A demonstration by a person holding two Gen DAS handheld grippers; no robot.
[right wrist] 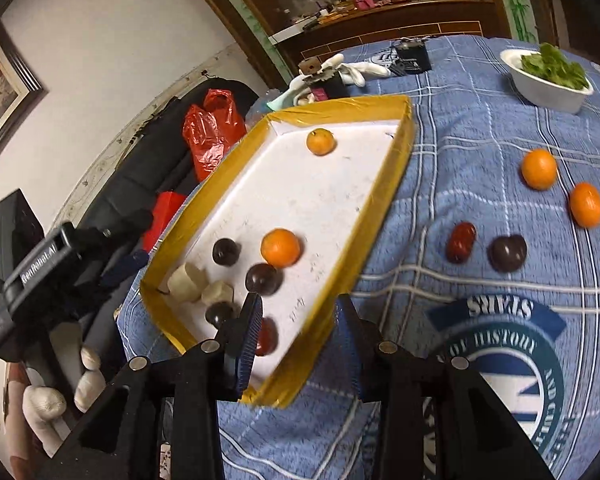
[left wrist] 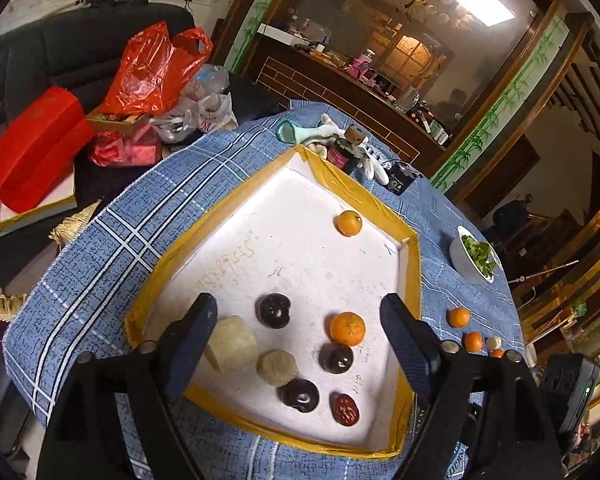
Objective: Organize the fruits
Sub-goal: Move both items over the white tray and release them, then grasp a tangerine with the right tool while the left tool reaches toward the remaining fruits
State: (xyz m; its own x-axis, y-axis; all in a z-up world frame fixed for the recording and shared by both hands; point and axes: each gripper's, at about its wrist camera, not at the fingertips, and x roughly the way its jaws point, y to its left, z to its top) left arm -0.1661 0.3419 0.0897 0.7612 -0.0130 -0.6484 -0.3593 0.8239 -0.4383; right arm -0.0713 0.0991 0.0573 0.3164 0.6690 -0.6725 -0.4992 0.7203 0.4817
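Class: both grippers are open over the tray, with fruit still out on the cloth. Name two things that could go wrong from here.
1. The tray holds round oranges and dark fruits lying loose; a nudge could set them rolling.
2. The right gripper straddles the tray's yellow wall, so a finger moving toward the cloth fruit might catch it and shift the tray.

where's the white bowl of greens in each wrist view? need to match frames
Left wrist: white bowl of greens sits at the right, on the blue cloth, right of the tray's far right corner.
Right wrist: the bowl is at the top right, far across the blue cloth.
Shared landmark: the yellow-taped tray, left of the bowl in both.
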